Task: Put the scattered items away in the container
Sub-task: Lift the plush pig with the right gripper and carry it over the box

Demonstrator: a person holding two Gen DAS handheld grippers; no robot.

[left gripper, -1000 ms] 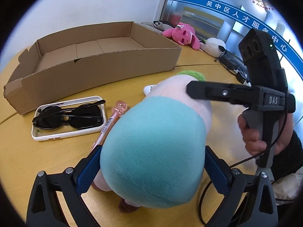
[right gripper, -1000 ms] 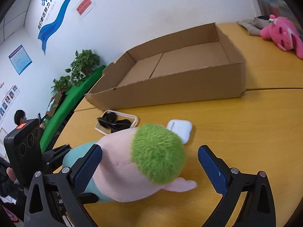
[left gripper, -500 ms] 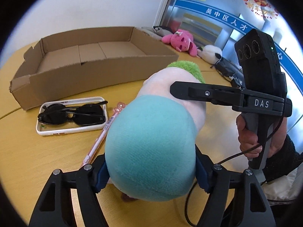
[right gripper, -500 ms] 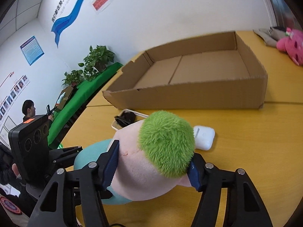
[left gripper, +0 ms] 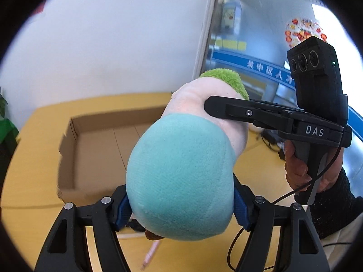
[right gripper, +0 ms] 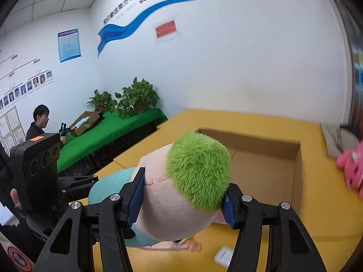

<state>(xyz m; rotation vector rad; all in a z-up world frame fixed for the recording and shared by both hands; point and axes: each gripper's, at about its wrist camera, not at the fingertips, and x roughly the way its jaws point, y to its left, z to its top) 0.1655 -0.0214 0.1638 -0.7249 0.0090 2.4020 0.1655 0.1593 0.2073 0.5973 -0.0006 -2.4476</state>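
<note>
The plush toy hides the cardboard box's right half (the box's near edge blurred).

We read "DAS" in pale letters on the black body of the right gripper, at the right of the left wrist view. Blue Chinese characters run along the far wall above the blue wave, and white ones on the blue band, all too blurred for us to read.
</note>
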